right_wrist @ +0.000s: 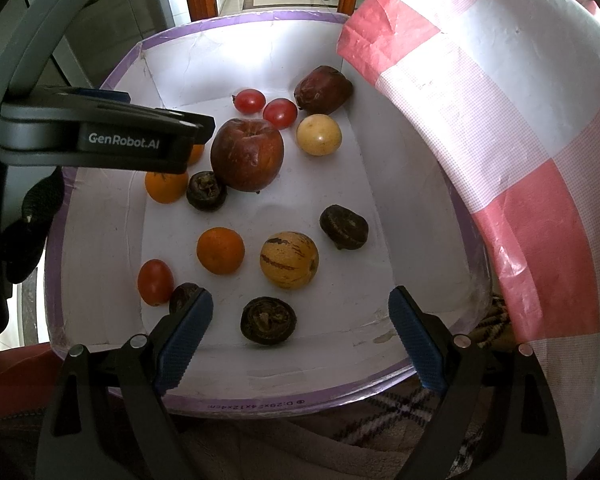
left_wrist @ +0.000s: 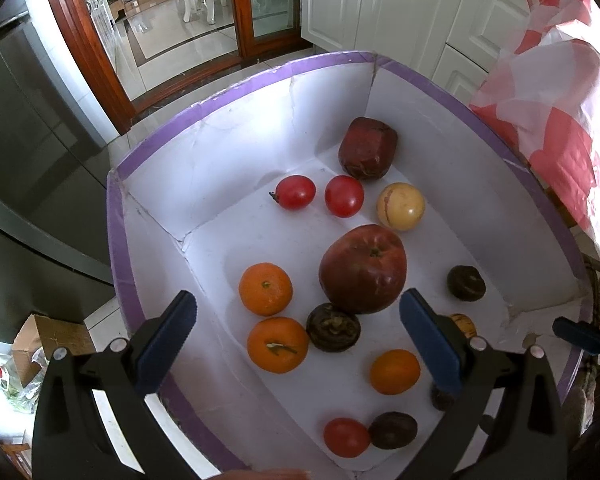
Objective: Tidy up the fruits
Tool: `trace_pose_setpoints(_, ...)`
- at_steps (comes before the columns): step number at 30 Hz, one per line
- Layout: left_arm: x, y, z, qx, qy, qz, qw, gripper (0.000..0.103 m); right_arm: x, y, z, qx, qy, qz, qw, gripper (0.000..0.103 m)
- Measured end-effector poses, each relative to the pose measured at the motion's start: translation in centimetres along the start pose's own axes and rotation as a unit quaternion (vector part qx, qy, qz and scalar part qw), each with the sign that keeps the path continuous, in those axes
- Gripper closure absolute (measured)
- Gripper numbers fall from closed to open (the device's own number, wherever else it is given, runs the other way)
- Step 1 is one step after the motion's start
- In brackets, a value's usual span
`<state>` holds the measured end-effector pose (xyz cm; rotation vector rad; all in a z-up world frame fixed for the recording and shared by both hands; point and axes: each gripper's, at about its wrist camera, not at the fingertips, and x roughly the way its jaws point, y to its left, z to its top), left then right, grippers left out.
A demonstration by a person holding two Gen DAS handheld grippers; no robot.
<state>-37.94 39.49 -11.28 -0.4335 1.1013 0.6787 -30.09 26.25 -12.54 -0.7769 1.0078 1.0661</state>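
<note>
Both grippers are hanging over the box with their jaws spread wide and nothing between them: my left gripper (left_wrist: 298,312) is hovering above the near-left part of the white box (left_wrist: 236,152), and my right gripper (right_wrist: 300,306) is sitting over the near edge of the same box. I am looking down at loose fruit lying on the box floor. A big dark red apple (right_wrist: 247,154) is resting near the middle, with a wrinkled dark fruit (right_wrist: 206,191) touching its near-left side. Behind the apple, two red tomatoes (right_wrist: 251,101) are lying side by side, a pale yellow round fruit (right_wrist: 319,134) is sitting just to their right, and a shrivelled dark red fruit (right_wrist: 323,89) is lying in the far right corner. Nearer to me, a striped yellow melon-like fruit (right_wrist: 289,260) is sitting beside an orange tangerine (right_wrist: 220,250), with another dark wrinkled fruit (right_wrist: 343,227) off to the right and one more (right_wrist: 268,320) between my right fingers. A third tomato (right_wrist: 155,282) is lying at the near left. In the left wrist view, two more tangerines (left_wrist: 265,289) are lying close together by the left wall. A red-and-white checked cloth (right_wrist: 500,120) is draping over the right rim.
</note>
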Motion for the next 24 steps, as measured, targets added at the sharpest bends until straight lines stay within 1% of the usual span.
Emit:
trace_pose_setpoints(11,0.04,0.06,0.07,0.000,0.000,-0.001,1.0000,0.001,0.00,-0.03,-0.02,-0.001,0.000,0.001,1.000,0.016)
trace_pose_setpoints(14,-0.19,0.18,-0.02,-0.008,-0.011,0.011,0.9998,0.001,-0.01,-0.06,-0.05,-0.001,0.000,0.001,1.000,0.016)
trace_pose_setpoints(19,0.07,0.26,0.14,-0.008,-0.002,-0.005,0.9999,0.001,-0.06,-0.07,-0.15,-0.002,0.001,0.001,1.000,0.016)
trace_pose_setpoints(24,0.03,0.08,0.08,-0.006,-0.003,-0.006,1.0000,0.001,-0.04,0.04,-0.32,-0.003,0.001,0.001,1.000,0.016)
